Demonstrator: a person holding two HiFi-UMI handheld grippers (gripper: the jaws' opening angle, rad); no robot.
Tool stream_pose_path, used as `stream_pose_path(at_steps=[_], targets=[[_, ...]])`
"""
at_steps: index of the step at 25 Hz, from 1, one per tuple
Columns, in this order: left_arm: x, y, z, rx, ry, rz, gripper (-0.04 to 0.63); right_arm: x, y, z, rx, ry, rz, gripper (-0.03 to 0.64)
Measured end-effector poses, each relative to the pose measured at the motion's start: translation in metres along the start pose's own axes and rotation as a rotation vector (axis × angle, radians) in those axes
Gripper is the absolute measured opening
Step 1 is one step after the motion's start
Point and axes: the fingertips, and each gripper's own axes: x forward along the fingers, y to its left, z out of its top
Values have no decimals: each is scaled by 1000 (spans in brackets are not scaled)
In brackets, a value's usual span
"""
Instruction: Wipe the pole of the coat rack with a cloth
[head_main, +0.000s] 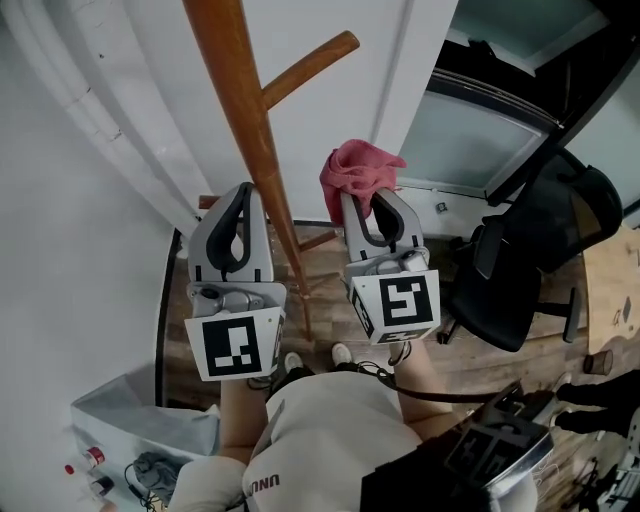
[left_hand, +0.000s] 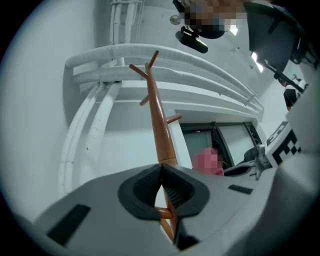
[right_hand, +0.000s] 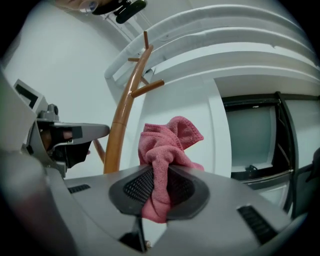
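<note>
Ben: Pale shirt (head_main: 320, 420) on the person fills the bottom of the head view, with the two marker cubes just above it. What lies beyond them?

Ida: The left hand-held gripper (head_main: 247, 190) sits just beside the round brown wooden pole (head_main: 243, 110) of the coat rack, on the pole's left. The right hand-held gripper (head_main: 366, 200) is on the pole's other side, near it but apart, with a crumpled pink terry cloth (head_main: 355, 168) at its tip. A black office chair (head_main: 540, 250) stands off to the right on the wooden floor (head_main: 470, 365).

Ben: And the left gripper view?

Ida: Its jaws are pressed together with nothing between them. The pole (left_hand: 159, 125) rises behind them.

Ben: The right gripper view?

Ida: Those jaws are clenched on the cloth (right_hand: 167, 142), pinching it about mid-bunch. A loose wad stands out beyond the tips and a short tail hangs below. The pole (right_hand: 119, 120) is off to the left, clear of the cloth.

Ben: How will it all handle?

Ida: The cloth looks soft, light and limp, so I'd expect the wad to mould round the pole. I'd press that wad on, not the hard jaw tips. The pole looks stiff, smooth and varnished, so the cloth should slide easily. A free-standing rack may rock, though. The empty left one could steady it with a grip below the side peg (head_main: 310, 62).
</note>
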Motion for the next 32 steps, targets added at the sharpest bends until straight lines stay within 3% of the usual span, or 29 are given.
stream_pose_path(at_steps=[3, 9, 12, 16, 20, 23, 32], targets=[[0, 0, 7, 23, -39, -10, 15, 0, 9, -20, -8, 49, 13, 71], [-4, -1, -4, -27, 51, -10, 15, 0, 25, -58, 2, 148, 32, 71], [-3, -1, 3, 9, -2, -29, 15, -3, 29, -70, 18, 179, 35, 71], [-5, -1, -9, -39, 66, -25, 15, -5, 34, -84, 20, 215, 33, 71], [-4, 0, -6, 6, 23, -50, 15, -8, 43, -99, 29, 252, 41, 71], [-6, 0, -10, -24, 47, -46, 15, -9, 49, -107, 28, 274, 48, 71], [-10, 5, -6, 26, 20, -41, 15, -11, 58, -131, 24, 333, 60, 71]])
